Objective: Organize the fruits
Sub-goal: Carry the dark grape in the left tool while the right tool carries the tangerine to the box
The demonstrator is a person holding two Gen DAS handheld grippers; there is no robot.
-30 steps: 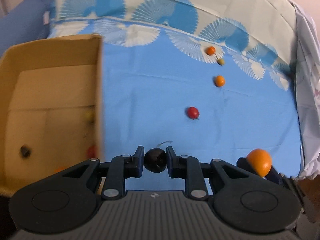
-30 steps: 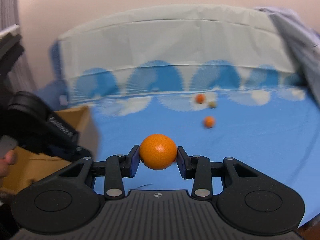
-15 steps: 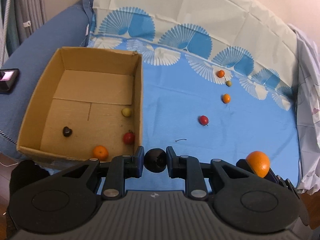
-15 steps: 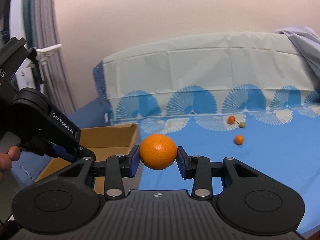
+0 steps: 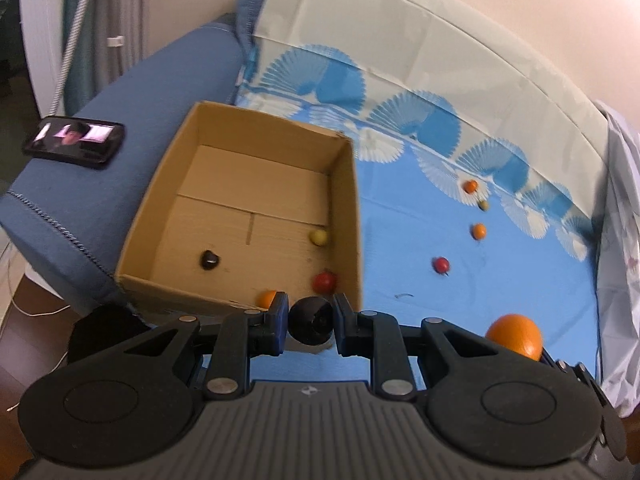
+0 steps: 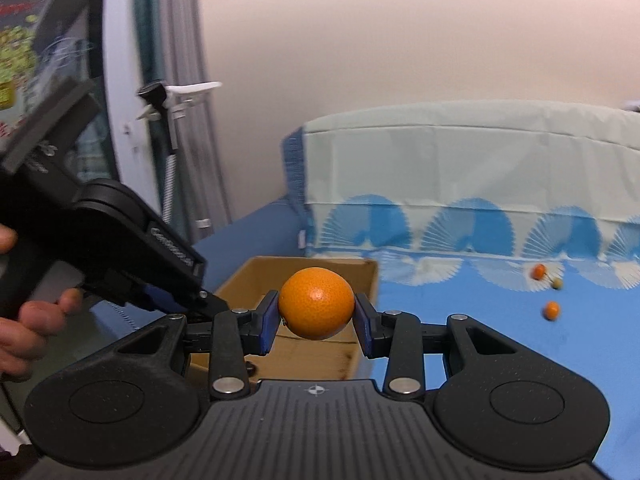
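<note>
Blue cloth (image 5: 400, 240) below: L gripper (image 5: 310, 325) tilted down w/ dark fruit (image 5: 311, 326) clamped, R gripper (image 6: 316, 309) near-level, orange (image 6: 316, 303) clamped.

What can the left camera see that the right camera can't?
Only the left camera sees inside the cardboard box, where four little fruits lie, plus a phone and the dark fruit in the left tool. Only the right camera shows a hand. Both show the orange in the right tool.

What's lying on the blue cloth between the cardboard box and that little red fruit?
Only bare blue cloth between the cardboard box and red fruit, seen in the left wrist view.
</note>
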